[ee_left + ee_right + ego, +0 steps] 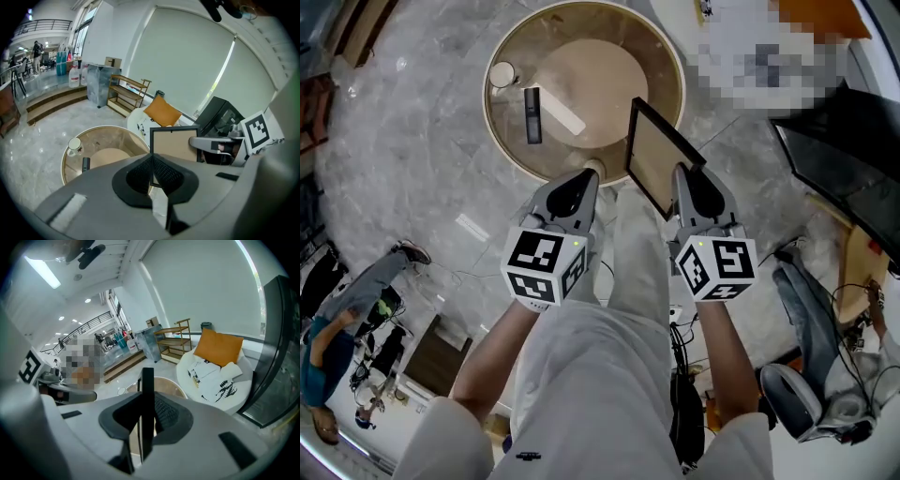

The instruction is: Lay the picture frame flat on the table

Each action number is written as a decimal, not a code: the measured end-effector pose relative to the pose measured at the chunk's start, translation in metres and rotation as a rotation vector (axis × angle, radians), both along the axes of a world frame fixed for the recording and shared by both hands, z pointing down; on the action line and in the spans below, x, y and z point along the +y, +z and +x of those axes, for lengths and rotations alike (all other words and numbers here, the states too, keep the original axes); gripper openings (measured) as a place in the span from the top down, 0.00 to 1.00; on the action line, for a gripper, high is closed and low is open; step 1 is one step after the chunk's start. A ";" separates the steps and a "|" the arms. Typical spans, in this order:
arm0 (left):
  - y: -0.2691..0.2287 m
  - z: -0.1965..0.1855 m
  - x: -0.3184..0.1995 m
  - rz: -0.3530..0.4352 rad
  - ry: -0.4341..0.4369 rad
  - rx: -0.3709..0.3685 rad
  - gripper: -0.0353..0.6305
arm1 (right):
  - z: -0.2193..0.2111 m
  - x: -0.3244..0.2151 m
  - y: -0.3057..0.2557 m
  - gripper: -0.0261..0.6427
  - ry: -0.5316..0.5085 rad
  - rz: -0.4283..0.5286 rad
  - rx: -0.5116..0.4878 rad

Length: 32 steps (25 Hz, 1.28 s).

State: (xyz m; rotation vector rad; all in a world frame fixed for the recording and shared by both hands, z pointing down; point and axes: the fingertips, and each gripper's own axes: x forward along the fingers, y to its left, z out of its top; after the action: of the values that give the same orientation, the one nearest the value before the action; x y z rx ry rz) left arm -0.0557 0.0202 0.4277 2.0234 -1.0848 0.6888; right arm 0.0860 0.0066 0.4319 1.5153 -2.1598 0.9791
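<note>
A black picture frame (656, 155) with a brown back stands on edge in the air, just off the near rim of the round glass table (493, 127). My right gripper (685, 176) is shut on its lower edge. In the right gripper view the picture frame (147, 380) shows edge-on between the pads. My left gripper (589, 178) hangs beside it to the left, shut with nothing in it, its tip over the table's near rim. In the left gripper view the picture frame (173, 145) stands beyond the closed jaws, with the right gripper on its right side.
On the table lie a white cup (502, 74), a black remote (532, 114) and a white strip (560, 112). A dark screen (844, 159) stands at the right. A white round seat with an orange cushion (219, 348) is behind the table. People and cables are on the floor.
</note>
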 end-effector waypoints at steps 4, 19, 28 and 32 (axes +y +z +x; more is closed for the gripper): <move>0.031 0.003 -0.005 -0.023 -0.026 -0.006 0.94 | -0.006 -0.005 0.037 0.88 -0.031 -0.023 -0.003; 0.134 -0.012 -0.001 -0.130 -0.084 -0.014 0.94 | -0.030 -0.036 0.131 0.88 -0.059 -0.091 -0.046; 0.165 -0.005 -0.007 -0.150 -0.087 -0.010 0.94 | -0.029 -0.053 0.177 0.88 -0.050 -0.119 -0.069; 0.182 -0.006 -0.005 -0.157 -0.090 -0.016 0.94 | -0.027 -0.056 0.191 0.88 -0.044 -0.125 -0.071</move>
State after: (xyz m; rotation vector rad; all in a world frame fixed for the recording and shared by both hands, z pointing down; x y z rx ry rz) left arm -0.0621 0.0156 0.6095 1.8282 -1.0886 0.7215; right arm 0.0586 -0.0491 0.6230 1.3890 -2.1264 1.1463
